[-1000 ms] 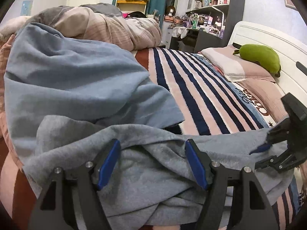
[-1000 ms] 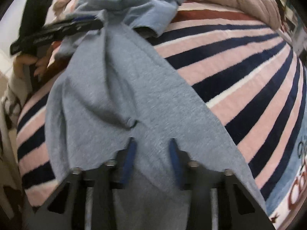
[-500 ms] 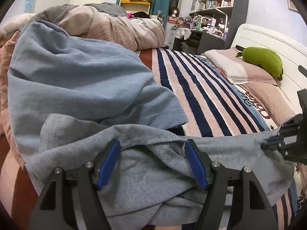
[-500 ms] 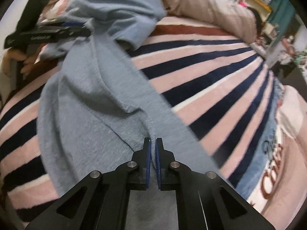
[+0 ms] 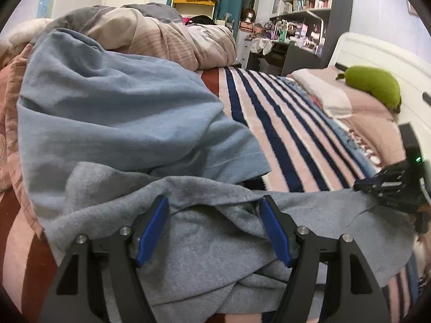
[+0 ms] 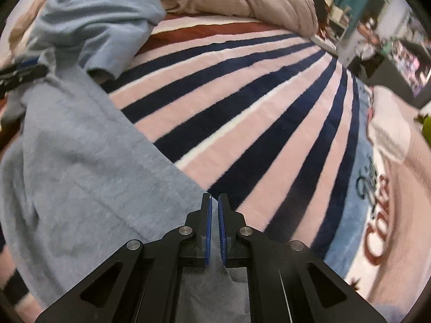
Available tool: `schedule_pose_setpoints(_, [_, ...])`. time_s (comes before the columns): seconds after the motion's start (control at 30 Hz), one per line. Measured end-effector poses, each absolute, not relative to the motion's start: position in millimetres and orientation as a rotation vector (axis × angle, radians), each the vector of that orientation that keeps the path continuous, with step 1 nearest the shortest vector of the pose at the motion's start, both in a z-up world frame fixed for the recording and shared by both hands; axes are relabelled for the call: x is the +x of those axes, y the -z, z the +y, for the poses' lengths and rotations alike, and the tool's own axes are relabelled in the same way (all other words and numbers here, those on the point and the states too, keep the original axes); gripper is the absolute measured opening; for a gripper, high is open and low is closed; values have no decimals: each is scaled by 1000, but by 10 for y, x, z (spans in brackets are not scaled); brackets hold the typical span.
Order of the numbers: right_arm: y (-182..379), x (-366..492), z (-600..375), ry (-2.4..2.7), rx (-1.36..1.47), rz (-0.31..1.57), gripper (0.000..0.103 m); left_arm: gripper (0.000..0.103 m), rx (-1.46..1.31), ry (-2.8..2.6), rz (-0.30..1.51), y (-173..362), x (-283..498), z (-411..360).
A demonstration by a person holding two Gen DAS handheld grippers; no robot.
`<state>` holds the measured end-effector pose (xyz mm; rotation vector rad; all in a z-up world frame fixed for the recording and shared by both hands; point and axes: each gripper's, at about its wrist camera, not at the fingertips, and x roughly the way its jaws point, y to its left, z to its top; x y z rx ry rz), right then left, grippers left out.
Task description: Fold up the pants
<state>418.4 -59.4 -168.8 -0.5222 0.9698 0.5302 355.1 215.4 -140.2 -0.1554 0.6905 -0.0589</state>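
The grey pants (image 5: 215, 242) lie bunched on the striped bed, also in the right wrist view (image 6: 80, 161). My left gripper (image 5: 214, 231) is open, its blue pads either side of a rumpled fold of the pants near one end. My right gripper (image 6: 214, 226) is shut on the pants' edge at the other end; it shows from the side in the left wrist view (image 5: 390, 188). The left gripper's tip shows in the right wrist view (image 6: 21, 71) at far left.
A light blue garment (image 5: 121, 121) lies heaped just behind the pants. A bunched duvet (image 5: 161, 35) lies beyond it. The striped blanket (image 6: 242, 107) covers the bed. A pillow with a green plush (image 5: 374, 86) sits by the white headboard. Shelves stand past the bed.
My right gripper went from open around the pants' edge to shut on it, then drew that edge to the right and up. The left gripper stayed open in place.
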Motion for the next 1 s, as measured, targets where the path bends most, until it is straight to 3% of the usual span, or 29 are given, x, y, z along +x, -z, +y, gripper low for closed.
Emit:
schedule_pose_setpoints(0.13, [1570,4068,-588,-517,-447,944,4,77,-160,18,593,1153,3350,2307])
schedule_pose_setpoints(0.2, [1485,3959,-519,-536,-420,933,19,77,-180,-12,565,1075,3263,2429])
schedule_pose_setpoints(0.23, [1459,3921,-489,-546,-413,931,22,77,-194,-18,562,1047,3234,2489])
schedule_pose_setpoints(0.33, [1381,3726,-340,-584,-396,925,23,78,-214,-44,558,1046,3099,2684])
schedule_pose_setpoints(0.47, [1367,3477,-131,-656,-368,939,33,80,-270,-88,581,1198,2932,2941])
schedule_pose_setpoints(0.6, [1387,3348,103,-702,-363,948,33,80,-309,-35,630,1437,2851,2987])
schedule_pose_setpoints(0.63, [1390,3328,164,-712,-361,950,33,77,-293,-52,641,1466,2854,2959])
schedule_pose_setpoints(0.67, [1396,3326,199,-716,-361,952,33,67,-272,-60,647,1484,2868,2928])
schedule_pose_setpoints(0.8, [1358,3278,287,-722,-356,948,33,42,-175,-20,622,1470,2889,2703])
schedule_pose_setpoints(0.87, [1334,3272,278,-721,-346,947,33,15,-128,-42,597,1440,2886,2640])
schedule_pose_setpoints(1.0, [1297,3254,227,-707,-319,947,33,5,-65,-67,553,1395,2873,2577])
